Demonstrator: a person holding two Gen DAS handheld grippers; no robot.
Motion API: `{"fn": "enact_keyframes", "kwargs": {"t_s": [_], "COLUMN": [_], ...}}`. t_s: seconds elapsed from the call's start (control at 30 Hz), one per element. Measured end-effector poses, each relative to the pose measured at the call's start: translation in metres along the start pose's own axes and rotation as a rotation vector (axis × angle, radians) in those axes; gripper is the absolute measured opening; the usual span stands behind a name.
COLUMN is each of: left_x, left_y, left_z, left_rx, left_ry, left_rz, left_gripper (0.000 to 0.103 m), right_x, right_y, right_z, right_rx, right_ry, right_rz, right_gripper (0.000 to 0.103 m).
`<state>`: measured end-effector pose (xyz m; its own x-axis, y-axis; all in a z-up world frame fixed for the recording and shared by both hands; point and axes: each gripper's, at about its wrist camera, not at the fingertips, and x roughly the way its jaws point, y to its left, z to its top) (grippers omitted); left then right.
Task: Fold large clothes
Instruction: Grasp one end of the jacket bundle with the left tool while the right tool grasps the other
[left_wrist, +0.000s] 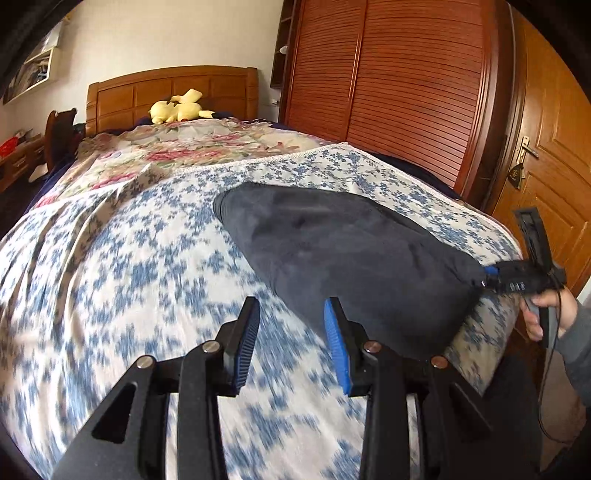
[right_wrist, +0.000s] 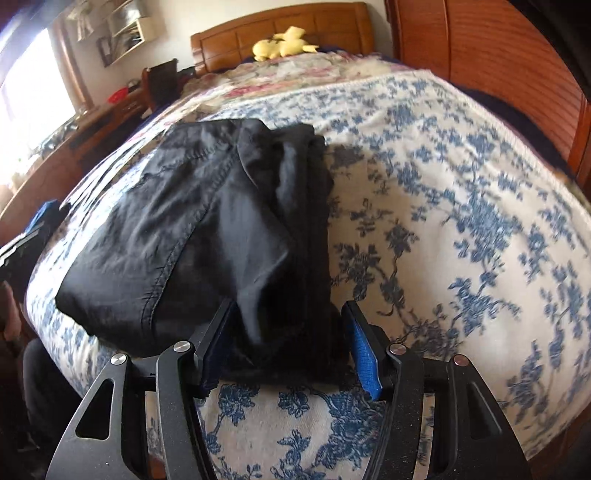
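While I steer from far away, I see the dark folded garment (right_wrist: 207, 236) lying on the blue flowered blanket (right_wrist: 443, 221) on the bed. My right gripper (right_wrist: 291, 350) is the nearer one. Its jaws stand open with the garment's near corner between them. I think the pads are not pressing the cloth, but the left pad is hidden behind a fold, so I am not sure. From these jaws the garment runs away and to the left, and its long side points up the bed toward the yellow plush toy (right_wrist: 284, 46).

My left gripper (left_wrist: 291, 343) hangs over bare blanket. Its jaws are partly open and hold nothing. The garment (left_wrist: 351, 258) lies just past its right finger and stretches off to the right, where I can see the right gripper (left_wrist: 491, 277) at the far corner.

So the next grab belongs to the right gripper. The left one must slide right to reach cloth.
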<state>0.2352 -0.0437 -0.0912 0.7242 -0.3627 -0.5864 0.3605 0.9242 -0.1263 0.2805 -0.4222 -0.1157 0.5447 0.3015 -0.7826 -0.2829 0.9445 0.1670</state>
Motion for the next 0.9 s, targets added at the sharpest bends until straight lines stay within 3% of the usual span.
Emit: {"fn": "enact_keyframes", "kwargs": {"t_s": [0.43,0.67,0.9], "left_x": [0.091,0.135,0.172], "left_y": [0.031,0.041,0.057], "left_z": [0.061,0.091,0.115], "left_rx": [0.037,0.070,0.047], "left_ry": [0.038,0.050,0.073], "left_rz": [-0.007,0.054,0.049], "left_gripper": [0.035,0.035,0.035], "right_x": [0.012,0.012,0.014], "right_y": [-0.004,-0.001,0.000], "right_z": [-0.008,-0.007,-0.011], "right_rx": [0.064,0.024,0.001], "right_ry": [0.023,0.020,-0.005], "right_rz": [0.037,0.037,0.035], "right_gripper": [0.063,0.063,0.063]}}
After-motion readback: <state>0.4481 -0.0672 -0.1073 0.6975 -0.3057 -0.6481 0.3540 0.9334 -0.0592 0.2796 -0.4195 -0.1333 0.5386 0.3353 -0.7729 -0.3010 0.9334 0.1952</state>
